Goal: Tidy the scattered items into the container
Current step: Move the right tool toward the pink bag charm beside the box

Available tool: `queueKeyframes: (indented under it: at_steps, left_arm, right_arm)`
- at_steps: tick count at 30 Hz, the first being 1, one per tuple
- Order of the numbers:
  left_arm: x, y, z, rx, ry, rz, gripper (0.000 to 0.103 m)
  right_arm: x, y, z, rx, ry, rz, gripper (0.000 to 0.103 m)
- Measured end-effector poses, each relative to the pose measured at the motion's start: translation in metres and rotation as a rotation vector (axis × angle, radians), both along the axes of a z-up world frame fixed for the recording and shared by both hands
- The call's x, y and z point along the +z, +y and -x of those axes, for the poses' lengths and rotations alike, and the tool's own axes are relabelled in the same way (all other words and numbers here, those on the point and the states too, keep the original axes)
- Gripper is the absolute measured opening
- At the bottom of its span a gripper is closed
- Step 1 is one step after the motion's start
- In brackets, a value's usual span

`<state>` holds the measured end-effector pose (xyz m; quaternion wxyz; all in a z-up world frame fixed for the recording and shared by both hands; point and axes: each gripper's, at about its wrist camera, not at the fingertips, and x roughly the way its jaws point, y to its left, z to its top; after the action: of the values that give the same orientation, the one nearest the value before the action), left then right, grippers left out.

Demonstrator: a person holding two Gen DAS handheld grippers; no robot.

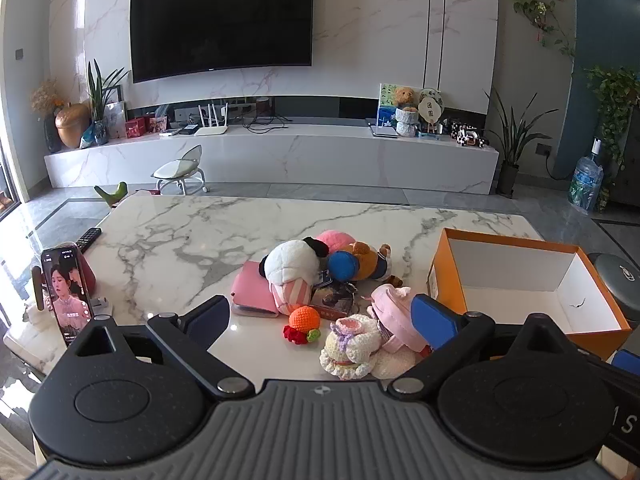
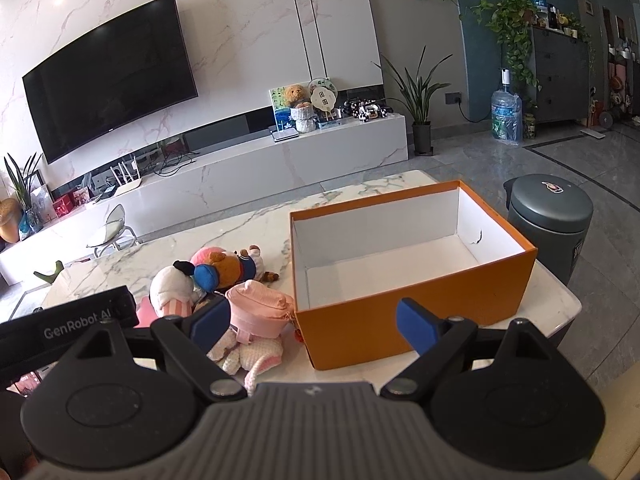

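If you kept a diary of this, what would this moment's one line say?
stage: start | left gripper: open, over toys | right gripper: open, near orange cardboard box | box: empty | pile of plush toys: on marble table

A big dark television (image 1: 222, 20) hangs on the marble wall. Below it runs a white console (image 1: 272, 152); a small stool (image 1: 180, 174) stands before that, a water jug (image 1: 586, 184) far right.

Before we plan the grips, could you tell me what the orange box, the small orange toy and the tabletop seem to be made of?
Orange box: probably cardboard, matte, with thin flat walls and a white lining.
Small orange toy: crocheted yarn, judging by its knobbly stitches.
Tabletop: marble or a look-alike, polished, grey-veined and reflective.
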<state>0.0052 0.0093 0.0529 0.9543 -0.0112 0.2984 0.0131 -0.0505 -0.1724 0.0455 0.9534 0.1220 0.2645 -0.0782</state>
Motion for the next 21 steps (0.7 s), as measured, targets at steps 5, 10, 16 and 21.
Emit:
queueKeyframes:
  at_steps: [5,10,16,21]
  left_arm:
    - [0.005,0.002,-0.007,0.008,0.011,0.011,0.103]
    - [0.005,0.005,-0.016,0.005,0.041,0.013,0.103]
    - [0.004,0.007,-0.019,0.017,0.041,0.013,0.103]
    - [-0.001,0.013,-0.023,0.038,0.061,0.023,0.103]
  right_arm:
    - [0.007,0.003,-0.006,0.008,-0.002,0.003,0.092]
    - [0.008,0.005,-0.014,0.010,0.022,0.000,0.092]
    - [0.008,0.007,-0.020,0.011,0.020,0.001,0.092]
    - [0.004,0.010,-0.027,0.024,0.039,-0.009,0.092]
